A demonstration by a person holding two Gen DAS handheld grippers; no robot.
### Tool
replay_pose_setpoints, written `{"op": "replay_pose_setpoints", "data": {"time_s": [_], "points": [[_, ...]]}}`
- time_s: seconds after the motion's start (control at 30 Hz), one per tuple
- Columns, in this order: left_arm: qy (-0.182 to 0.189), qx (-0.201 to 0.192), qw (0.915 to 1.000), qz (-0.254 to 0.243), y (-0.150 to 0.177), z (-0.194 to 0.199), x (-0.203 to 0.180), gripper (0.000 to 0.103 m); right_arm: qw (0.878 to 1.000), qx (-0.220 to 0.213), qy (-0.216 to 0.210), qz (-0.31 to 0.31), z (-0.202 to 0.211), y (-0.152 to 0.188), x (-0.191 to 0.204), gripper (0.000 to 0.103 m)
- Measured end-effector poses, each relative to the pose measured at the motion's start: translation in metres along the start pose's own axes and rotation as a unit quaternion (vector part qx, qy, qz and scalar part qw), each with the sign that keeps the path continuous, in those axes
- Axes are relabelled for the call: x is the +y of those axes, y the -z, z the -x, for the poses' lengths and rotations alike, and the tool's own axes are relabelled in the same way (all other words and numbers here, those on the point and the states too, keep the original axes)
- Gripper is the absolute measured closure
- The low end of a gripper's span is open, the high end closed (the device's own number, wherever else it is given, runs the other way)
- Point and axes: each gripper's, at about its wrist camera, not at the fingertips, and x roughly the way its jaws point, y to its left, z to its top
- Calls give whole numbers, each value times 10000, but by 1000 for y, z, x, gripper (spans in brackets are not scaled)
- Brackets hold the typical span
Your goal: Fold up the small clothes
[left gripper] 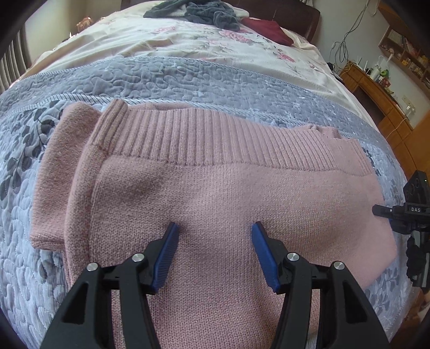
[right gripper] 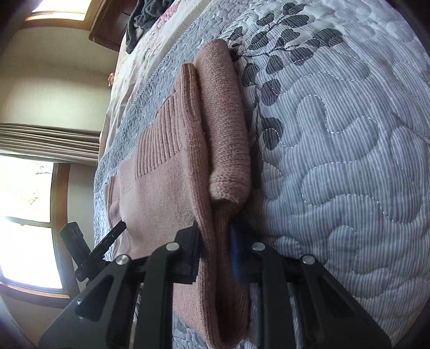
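Bed (left gripper: 188, 88): grey quilt, floral sheet, dark clothes (left gripper: 199, 12) heaped beyond. Pink sweater (left gripper: 215, 193) laid flat. Left hand-held gripper (left gripper: 215, 255) spread above it; right hand-held gripper (right gripper: 215, 255) pinching its folded edge.

Sweater (left gripper: 215, 193) flat on quilt (left gripper: 166, 80); clothes pile (left gripper: 193, 12) behind

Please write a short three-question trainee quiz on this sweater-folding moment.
1. True or false: the left claw is clamped on the pink sweater.
2. What does the right claw grip? A) the quilt B) a folded sweater edge C) nothing
3. Fill in: a dark grey garment and a ____ red one lie at the bed's far end.

Key: 1 false, it is open above the sweater; 2 B; 3 dark.
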Motion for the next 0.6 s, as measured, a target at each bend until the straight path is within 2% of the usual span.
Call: {"op": "replay_pose_setpoints", "data": {"time_s": [0.37,0.47,0.6], "points": [[129,12,9998,124,-1,6,3,45,9995,-93,98,-270,0,3,11,88],[397,-101,9987,304,2,25,8,45,9997,-214,-96,-103,10,-1,40,88],[520,-215,9977,385,4,46,18,45,9990,-207,-4,388,10,-7,98,88]]}}
